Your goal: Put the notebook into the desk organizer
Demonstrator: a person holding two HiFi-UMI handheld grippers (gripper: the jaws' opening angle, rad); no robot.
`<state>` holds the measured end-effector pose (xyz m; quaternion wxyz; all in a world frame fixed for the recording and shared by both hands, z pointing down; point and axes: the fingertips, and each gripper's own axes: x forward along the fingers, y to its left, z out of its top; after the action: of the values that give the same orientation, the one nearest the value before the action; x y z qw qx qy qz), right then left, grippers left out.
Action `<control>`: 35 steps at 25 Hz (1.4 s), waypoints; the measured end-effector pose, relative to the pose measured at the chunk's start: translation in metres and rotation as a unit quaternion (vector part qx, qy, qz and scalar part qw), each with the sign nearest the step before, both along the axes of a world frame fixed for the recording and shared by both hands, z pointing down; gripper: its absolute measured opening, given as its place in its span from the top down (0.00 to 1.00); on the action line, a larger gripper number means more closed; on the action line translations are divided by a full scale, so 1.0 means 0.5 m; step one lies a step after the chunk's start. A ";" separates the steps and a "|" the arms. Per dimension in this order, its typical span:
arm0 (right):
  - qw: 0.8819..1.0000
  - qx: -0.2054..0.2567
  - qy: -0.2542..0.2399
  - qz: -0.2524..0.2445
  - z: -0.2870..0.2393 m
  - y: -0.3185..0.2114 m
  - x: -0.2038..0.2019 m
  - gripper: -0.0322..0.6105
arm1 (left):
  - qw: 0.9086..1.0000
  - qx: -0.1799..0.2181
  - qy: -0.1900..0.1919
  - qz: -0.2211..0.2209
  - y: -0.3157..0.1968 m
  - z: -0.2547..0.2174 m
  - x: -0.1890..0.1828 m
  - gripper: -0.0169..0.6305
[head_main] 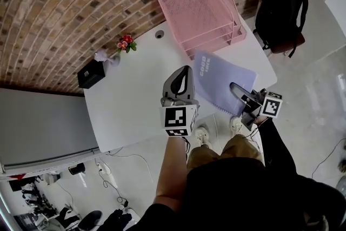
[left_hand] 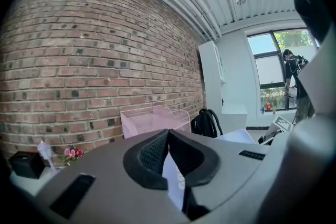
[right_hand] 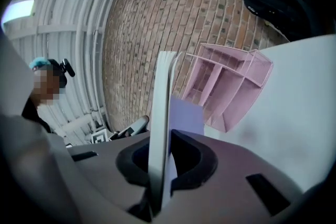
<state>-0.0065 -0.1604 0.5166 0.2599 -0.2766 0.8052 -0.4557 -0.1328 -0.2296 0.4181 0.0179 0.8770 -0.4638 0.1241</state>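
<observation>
Nearest to me, over the counter's (head_main: pixel 135 100) front edge, the right claw (head_main: pixel 236 87) is clamped narrow on the lavender notebook (head_main: pixel 221 81), gripping it at its near right corner. In the right gripper view the book stands edge-on between the pads, both of them pressing on it. Just to the left of that, the left claw (head_main: pixel 185 72) sits at the notebook's left side. Its tips are drawn together, and I can see the printed cover through the gap behind them. I can't tell whether they're nipping the cover or only lying over it. So the notebook is out on the right side of the counter, near its front edge, short of the organizer and not in it. Farther back, the pink mesh desk organizer (head_main: pixel 233 24) stands at the far right corner, its compartments bare. Over on the far left there's a black box (head_main: pixel 91 74) and a little sprig of red flowers (head_main: pixel 126 44) against the brick wall (head_main: pixel 65 2). Beyond the counter's right end, a black backpack (head_main: pixel 281 11) rests on a seat
</observation>
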 end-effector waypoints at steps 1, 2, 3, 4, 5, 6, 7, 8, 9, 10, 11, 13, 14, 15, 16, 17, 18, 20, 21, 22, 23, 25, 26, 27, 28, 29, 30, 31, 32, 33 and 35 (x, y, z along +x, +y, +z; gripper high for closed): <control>1.000 0.001 0.019 -0.007 0.008 -0.006 0.005 0.88 | 1.000 -0.001 -0.001 -0.005 -0.002 0.002 -0.001 0.95; 0.999 0.000 0.036 -0.014 0.016 -0.012 0.009 0.88 | 1.000 -0.003 -0.002 -0.011 -0.004 0.005 -0.003 0.95; 0.999 -0.002 0.049 -0.019 0.025 -0.021 0.014 0.88 | 1.000 -0.005 -0.004 -0.018 -0.007 0.009 -0.006 0.95; 0.998 -0.004 0.059 -0.025 0.034 -0.030 0.019 0.88 | 1.000 -0.007 -0.005 -0.025 -0.009 0.013 -0.009 0.95; 0.997 -0.006 0.065 -0.030 0.041 -0.040 0.024 0.88 | 0.999 -0.009 -0.006 -0.033 -0.011 0.017 -0.011 0.95; 0.997 -0.007 0.070 -0.035 0.046 -0.050 0.030 0.88 | 0.999 -0.010 -0.006 -0.039 -0.014 0.020 -0.011 0.95; 0.996 -0.008 0.077 -0.040 0.052 -0.061 0.036 0.88 | 0.999 -0.011 -0.008 -0.044 -0.016 0.023 -0.010 0.95; 0.995 -0.007 0.087 -0.046 0.058 -0.073 0.043 0.88 | 0.999 -0.012 -0.010 -0.049 -0.019 0.027 -0.008 0.95; 0.994 -0.007 0.099 -0.052 0.067 -0.085 0.050 0.88 | 0.998 -0.013 -0.014 -0.053 -0.021 0.031 -0.006 0.95; 0.992 -0.008 0.110 -0.058 0.078 -0.097 0.058 0.88 | 0.998 -0.014 -0.017 -0.058 -0.023 0.036 -0.004 0.95; 0.991 -0.012 0.119 -0.063 0.090 -0.110 0.066 0.88 | 0.998 -0.016 -0.018 -0.063 -0.025 0.040 -0.003 0.95; 0.989 -0.024 0.128 -0.067 0.113 -0.135 0.090 0.88 | 0.997 -0.018 -0.019 -0.073 -0.027 0.048 0.000 0.95; 0.989 -0.034 0.130 -0.062 0.124 -0.149 0.104 0.88 | 0.997 -0.019 -0.019 -0.078 -0.027 0.052 0.001 0.95; 0.989 -0.046 0.131 -0.053 0.136 -0.162 0.119 0.88 | 0.996 -0.019 -0.020 -0.081 -0.027 0.054 0.001 0.95; 0.989 -0.060 0.131 -0.041 0.147 -0.176 0.132 0.88 | 0.996 -0.019 -0.021 -0.085 -0.026 0.056 0.000 0.95; 0.989 -0.075 0.128 -0.028 0.157 -0.187 0.142 0.88 | 0.996 -0.018 -0.022 -0.089 -0.024 0.056 -0.002 0.95; 0.988 -0.090 0.123 -0.016 0.165 -0.196 0.150 0.88 | 0.995 -0.017 -0.024 -0.093 -0.023 0.056 -0.004 0.95; 0.988 -0.117 0.102 0.002 0.175 -0.207 0.162 0.88 | 0.995 -0.015 -0.026 -0.100 -0.022 0.055 -0.004 0.95; 0.987 -0.132 0.087 0.011 0.179 -0.211 0.166 0.88 | 0.994 -0.015 -0.028 -0.103 -0.022 0.054 -0.005 0.95; 0.986 -0.149 0.072 0.021 0.185 -0.215 0.172 0.88 | 0.994 -0.014 -0.029 -0.106 -0.022 0.053 -0.005 0.95; 0.984 -0.165 0.057 0.033 0.191 -0.219 0.178 0.88 | 0.994 -0.013 -0.030 -0.108 -0.022 0.051 -0.006 0.95; 0.982 -0.182 0.017 0.056 0.193 -0.230 0.190 0.88 | 0.993 -0.010 -0.030 -0.109 -0.022 0.046 -0.005 0.95; 0.980 -0.187 -0.003 0.069 0.193 -0.236 0.196 0.88 | 0.993 -0.009 -0.031 -0.109 -0.021 0.044 -0.004 0.95; 0.978 -0.192 -0.020 0.080 0.193 -0.241 0.200 0.88 | 0.993 -0.009 -0.032 -0.109 -0.020 0.043 -0.005 0.95; 0.976 -0.198 -0.034 0.089 0.194 -0.244 0.200 0.88 | 0.993 -0.009 -0.033 -0.110 -0.020 0.043 -0.007 0.95; 0.973 -0.205 -0.047 0.095 0.195 -0.246 0.197 0.88 | 0.993 -0.009 -0.034 -0.112 -0.020 0.042 -0.009 0.95; 0.971 -0.211 -0.062 0.099 0.195 -0.247 0.193 0.88 | 0.993 -0.009 -0.034 -0.113 -0.020 0.040 -0.010 0.95; 0.968 -0.217 -0.079 0.102 0.195 -0.247 0.190 0.88 | 0.993 -0.008 -0.033 -0.113 -0.020 0.038 -0.009 0.95; 0.965 -0.222 -0.096 0.105 0.196 -0.246 0.189 0.88 | 0.993 -0.008 -0.034 -0.114 -0.019 0.036 -0.008 0.95; 0.961 -0.227 -0.114 0.107 0.197 -0.244 0.189 0.88 | 0.993 -0.007 -0.035 -0.114 -0.018 0.036 -0.007 0.95; 0.951 -0.244 -0.150 0.119 0.206 -0.237 0.193 0.88 | 0.992 -0.009 -0.042 -0.116 -0.015 0.039 -0.008 0.95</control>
<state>0.0902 -0.2791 0.6197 0.3545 -0.3536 0.5826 -0.6402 -0.1370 -0.2370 0.4376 0.0205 0.8110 -0.5619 0.1617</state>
